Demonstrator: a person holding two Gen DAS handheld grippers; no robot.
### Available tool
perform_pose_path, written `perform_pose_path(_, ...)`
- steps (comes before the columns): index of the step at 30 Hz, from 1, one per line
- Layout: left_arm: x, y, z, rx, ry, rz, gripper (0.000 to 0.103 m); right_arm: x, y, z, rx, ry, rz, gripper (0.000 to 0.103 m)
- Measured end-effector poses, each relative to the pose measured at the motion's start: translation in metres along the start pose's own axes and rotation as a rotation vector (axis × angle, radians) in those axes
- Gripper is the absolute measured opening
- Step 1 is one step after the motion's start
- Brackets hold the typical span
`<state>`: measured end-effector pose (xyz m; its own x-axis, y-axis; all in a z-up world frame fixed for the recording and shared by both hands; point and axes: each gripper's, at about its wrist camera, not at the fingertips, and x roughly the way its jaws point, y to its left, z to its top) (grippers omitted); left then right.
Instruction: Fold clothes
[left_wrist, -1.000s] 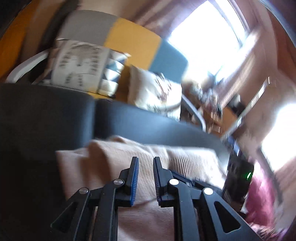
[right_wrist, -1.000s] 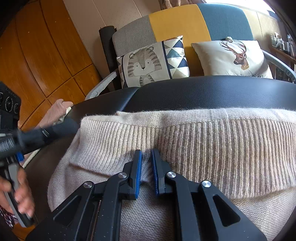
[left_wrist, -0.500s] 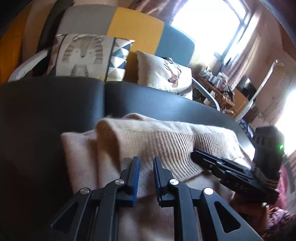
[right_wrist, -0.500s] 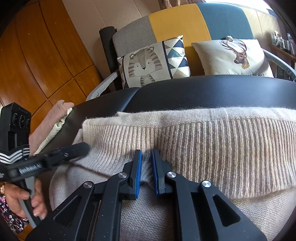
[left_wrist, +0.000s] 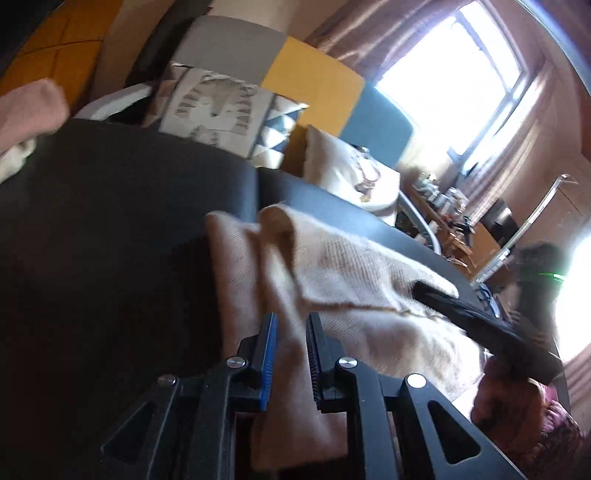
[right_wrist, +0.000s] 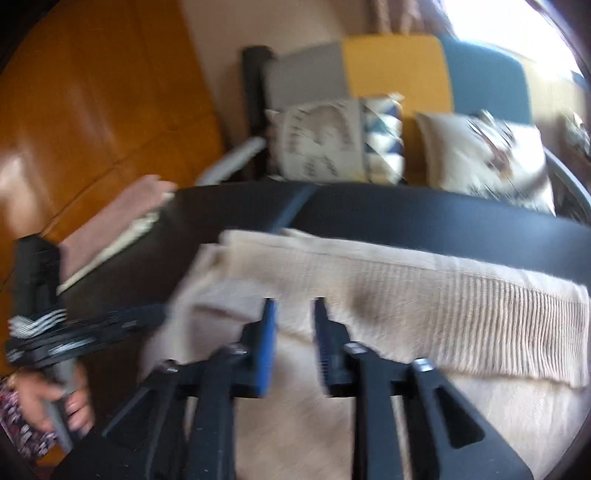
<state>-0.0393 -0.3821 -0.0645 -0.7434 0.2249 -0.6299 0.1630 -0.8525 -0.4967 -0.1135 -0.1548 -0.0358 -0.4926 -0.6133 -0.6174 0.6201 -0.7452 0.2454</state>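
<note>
A beige knitted sweater (left_wrist: 354, 269) with a ribbed hem (right_wrist: 461, 295) lies across a black padded surface (left_wrist: 110, 229). My left gripper (left_wrist: 291, 325) is at the sweater's left edge, its blue pads close together with a fold of knit running between them. In the right wrist view the left gripper (right_wrist: 155, 314) reaches in from the left, held by a hand (right_wrist: 74, 398). My right gripper (right_wrist: 293, 310) hovers over the hem with its jaws a little apart. The right gripper (left_wrist: 424, 291) also shows low on the cloth in the left wrist view. Both views are blurred.
A sofa (right_wrist: 391, 66) in grey, yellow and blue stands behind with a tiger cushion (right_wrist: 325, 140) and a deer cushion (right_wrist: 487, 155). Folded pink and cream clothes (right_wrist: 122, 214) lie at the surface's left end. Wooden panelling (right_wrist: 92, 92) lies to the left, a bright window (left_wrist: 450, 74) to the right.
The right gripper's jaws have widened and it has pulled back from the hem. The left gripper has closed slightly on the sweater's left edge and swung, shifting the cloth.
</note>
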Motion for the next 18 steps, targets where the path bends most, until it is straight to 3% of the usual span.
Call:
perform_pose_path(1,-0.003,0.005,-0.004,-0.021,-0.002,-0.007,0.015,-0.007,0.007,-0.005,-0.004,-0.008,0.020,0.052)
perform_pose_path(3,-0.009,0.015,-0.013,-0.063,-0.005,-0.026,0.015,-0.012,0.020,-0.017,-0.009,-0.012,0.057,0.052)
perform_pose_path(6,-0.010,0.017,-0.024,-0.045,0.022,-0.055,0.016,-0.007,0.039,-0.035,-0.028,0.024,0.075,0.048)
perform_pose_path(11,-0.011,0.019,-0.042,-0.009,0.068,-0.102,0.016,0.017,0.034,-0.042,0.096,0.079,0.132,0.048)
perform_pose_path(14,-0.008,0.021,-0.043,-0.016,0.075,-0.118,0.016,0.028,0.032,-0.028,0.118,0.083,0.124,0.028)
perform_pose_path(18,-0.003,0.024,-0.043,-0.030,0.100,-0.153,0.016,0.045,0.038,-0.006,0.095,0.097,0.089,0.024)
